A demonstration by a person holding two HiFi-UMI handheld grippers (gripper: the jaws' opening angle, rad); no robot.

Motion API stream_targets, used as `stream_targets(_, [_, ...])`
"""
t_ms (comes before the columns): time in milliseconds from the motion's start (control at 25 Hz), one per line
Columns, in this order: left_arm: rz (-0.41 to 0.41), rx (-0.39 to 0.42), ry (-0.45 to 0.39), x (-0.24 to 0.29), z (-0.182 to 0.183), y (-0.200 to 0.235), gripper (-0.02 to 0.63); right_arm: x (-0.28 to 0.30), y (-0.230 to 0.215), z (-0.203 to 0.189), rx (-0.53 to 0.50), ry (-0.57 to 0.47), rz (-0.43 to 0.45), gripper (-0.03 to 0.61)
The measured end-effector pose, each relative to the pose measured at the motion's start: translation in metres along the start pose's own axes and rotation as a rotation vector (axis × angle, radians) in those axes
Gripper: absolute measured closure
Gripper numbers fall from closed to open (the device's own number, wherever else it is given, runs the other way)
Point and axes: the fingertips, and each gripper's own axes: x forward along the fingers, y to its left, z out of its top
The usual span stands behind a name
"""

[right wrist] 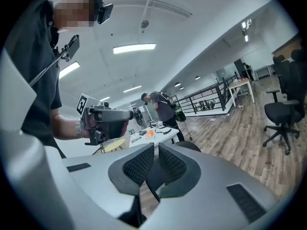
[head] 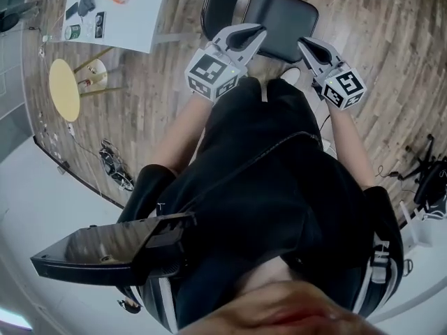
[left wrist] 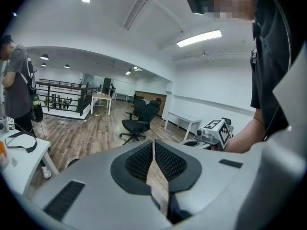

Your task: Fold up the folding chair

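Left tool (head: 246, 35): being held pressed together, empty, toward the folding chair (head: 283, 16), seemingly for reaching it;
Right tool (head: 309, 47): being held likewise; seat not yet folded

We read this as an open-plan office or lab floor. Wood-plank flooring (left wrist: 81, 138), white walls (left wrist: 211, 90), strip lights (left wrist: 199, 38) overhead. Black swivel office chairs (left wrist: 136, 123) stand loose among white desks (left wrist: 184, 121). A black railing (left wrist: 62, 97) fences off the far part. One white work table (head: 140, 19) carries small gear.
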Motion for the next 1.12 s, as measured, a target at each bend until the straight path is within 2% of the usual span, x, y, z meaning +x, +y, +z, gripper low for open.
stream_targets(120, [0.080,-0.010,0.133,0.001,-0.032,0.051,0.607,0.018,-0.035,-0.038,0.067,0.044,-0.046,0.565])
stream_targets(200, [0.141,-0.046,0.215,0.001,-0.056,0.095,0.606,0.029,-0.069,-0.082,0.111,0.103,-0.101,0.563])
stream_targets(280, [0.193,-0.101,0.284,-0.001,-0.079,0.139,0.606,0.037,-0.105,-0.138,0.225,0.171,-0.159,0.561])
stream_targets(320, [0.216,-0.134,0.326,-0.004,-0.092,0.161,0.604,0.039,-0.121,-0.170,0.329,0.199,-0.186,0.558])
stream_targets(360, [0.236,-0.167,0.368,-0.008,-0.105,0.182,0.595,0.041,-0.136,-0.204,0.469,0.214,-0.209,0.528])
stream_targets(440, [0.284,-0.225,0.437,-0.013,-0.126,0.226,0.491,0.042,-0.165,-0.267,0.794,0.192,-0.247,0.403])
stream_targets(480, [0.314,-0.247,0.460,-0.013,-0.135,0.247,0.447,0.041,-0.179,-0.294,0.930,0.164,-0.268,0.372])
stream_targets(520, [0.343,-0.263,0.478,-0.013,-0.144,0.267,0.425,0.038,-0.192,-0.319,1.026,0.141,-0.294,0.357])
stream_targets(560, [0.367,-0.276,0.492,-0.012,-0.153,0.284,0.409,0.033,-0.204,-0.342,1.077,0.137,-0.326,0.350])
stream_targets(640, [0.378,-0.297,0.527,-0.006,-0.175,0.308,0.399,0.025,-0.226,-0.387,1.085,0.191,-0.388,0.337])
stream_targets(720, [0.352,-0.305,0.583,0.001,-0.200,0.320,0.389,0.022,-0.246,-0.422,1.058,0.252,-0.435,0.322])
stream_targets(800, [0.330,-0.298,0.641,0.008,-0.224,0.326,0.382,0.017,-0.269,-0.447,1.044,0.267,-0.488,0.308])
stream_targets(960, [0.290,-0.297,0.711,0.021,-0.260,0.327,0.382,0.000,-0.313,-0.489,1.037,0.239,-0.595,0.291])
stream_targets(1120, [0.216,-0.295,0.812,0.030,-0.284,0.325,0.382,0.007,-0.339,-0.516,1.079,0.137,-0.587,0.290])
